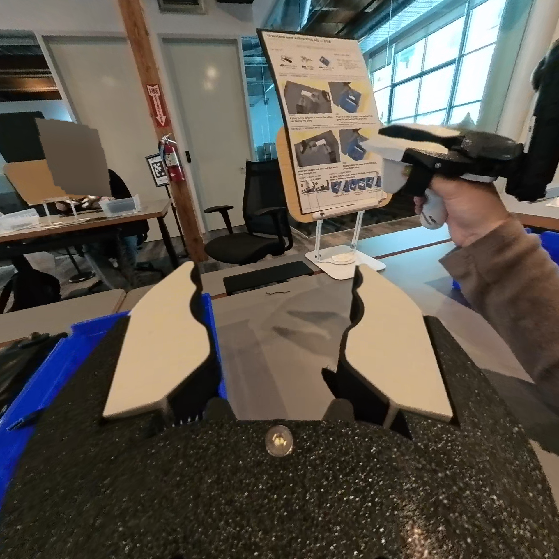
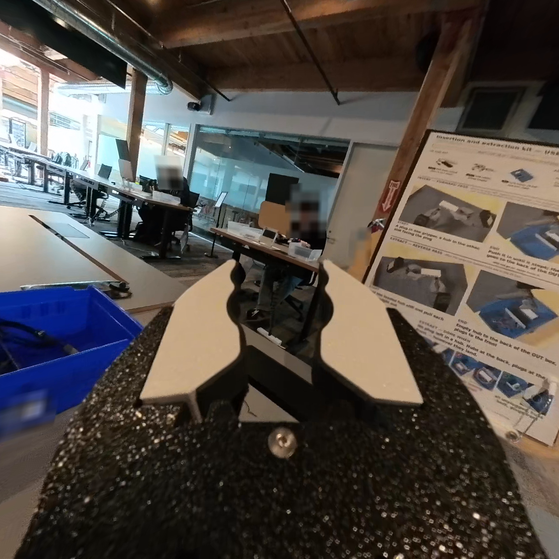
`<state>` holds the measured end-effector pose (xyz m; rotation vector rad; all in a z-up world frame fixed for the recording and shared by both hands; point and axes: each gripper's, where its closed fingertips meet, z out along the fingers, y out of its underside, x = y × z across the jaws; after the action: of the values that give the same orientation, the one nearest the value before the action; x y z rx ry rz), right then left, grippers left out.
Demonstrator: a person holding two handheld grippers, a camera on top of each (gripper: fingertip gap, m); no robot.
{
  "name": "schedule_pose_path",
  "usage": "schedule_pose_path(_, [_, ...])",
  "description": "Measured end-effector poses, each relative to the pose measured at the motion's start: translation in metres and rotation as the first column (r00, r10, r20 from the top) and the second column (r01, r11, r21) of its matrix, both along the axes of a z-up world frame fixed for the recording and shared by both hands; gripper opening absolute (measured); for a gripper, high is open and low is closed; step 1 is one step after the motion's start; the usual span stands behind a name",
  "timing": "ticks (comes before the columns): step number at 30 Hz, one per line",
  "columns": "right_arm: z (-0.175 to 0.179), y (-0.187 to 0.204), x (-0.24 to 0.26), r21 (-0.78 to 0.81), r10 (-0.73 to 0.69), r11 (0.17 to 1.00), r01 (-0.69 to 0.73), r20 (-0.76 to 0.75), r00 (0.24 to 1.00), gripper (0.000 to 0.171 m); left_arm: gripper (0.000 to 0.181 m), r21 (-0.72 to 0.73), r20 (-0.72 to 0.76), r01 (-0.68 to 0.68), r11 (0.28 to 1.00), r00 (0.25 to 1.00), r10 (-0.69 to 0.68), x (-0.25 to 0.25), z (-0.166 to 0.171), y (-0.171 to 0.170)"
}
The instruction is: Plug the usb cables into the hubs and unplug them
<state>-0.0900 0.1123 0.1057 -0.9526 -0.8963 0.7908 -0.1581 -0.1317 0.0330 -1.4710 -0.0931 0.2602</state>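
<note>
left gripper (image 1: pixel 276 298): jaws spread, empty, held above the grey table (image 1: pixel 287 348). right gripper (image 2: pixel 276 298): jaws apart, nothing pinched. judgement: no plugging begun. dark cables (image 2: pixel 36 341) lie in the blue bin (image 2: pixel 75 357) left of the right tongs; hubs not seen. beyond, an instruction board (image 1: pixel 326 127) stands clear of the work. no obstruction noted.
</note>
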Motion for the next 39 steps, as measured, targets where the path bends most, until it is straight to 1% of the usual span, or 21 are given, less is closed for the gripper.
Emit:
schedule_pose_path(2, [-0.004,0.004,0.000,-0.035,0.005,0.999,-0.004,0.015,1.000,0.043,0.089,0.000,0.010,0.004,1.000,1.000,-0.004,0.000,0.001,-0.002])
schedule_pose_path(6, [-0.013,0.009,0.003,-0.161,0.030,0.987,-0.020,0.060,0.998,0.017,0.087,0.012,0.014,-0.014,1.000,1.000,0.013,-0.005,0.003,-0.007])
schedule_pose_path(8, [-0.013,0.013,0.007,-0.191,0.028,0.981,-0.018,0.054,0.998,0.017,0.086,0.019,0.024,-0.017,1.000,1.000,0.017,-0.007,0.005,-0.010])
schedule_pose_path(15, [-0.006,0.022,0.023,-0.195,0.012,0.981,-0.007,0.021,1.000,0.009,0.086,0.026,0.033,-0.034,0.999,0.999,0.033,-0.012,0.007,-0.015])
schedule_pose_path(21, [0.003,0.046,0.055,-0.162,-0.110,0.981,0.104,-0.031,0.993,0.002,0.087,0.039,0.038,-0.046,0.998,0.998,0.045,-0.017,0.009,-0.020])
schedule_pose_path(26, [0.002,0.062,0.072,-0.231,-0.123,0.967,0.105,-0.063,0.990,0.001,0.088,0.031,0.051,-0.042,0.999,0.998,0.041,-0.018,0.007,-0.019])
schedule_pose_path(30, [0.000,0.065,0.073,-0.258,-0.106,0.962,0.085,-0.068,0.992,0.001,0.089,0.020,0.050,-0.045,0.999,0.998,0.044,-0.019,0.005,-0.018])
schedule_pose_path(37, [-0.009,0.067,0.066,-0.233,-0.132,0.964,0.130,0.005,0.991,0.008,0.088,0.031,0.083,-0.052,0.998,0.995,0.049,-0.029,0.002,-0.020])
schedule_pose_path(39, [-0.010,0.064,0.063,-0.214,-0.110,0.971,0.110,0.012,0.994,0.013,0.088,0.023,0.094,-0.045,0.999,0.995,0.043,-0.030,-0.001,-0.018])
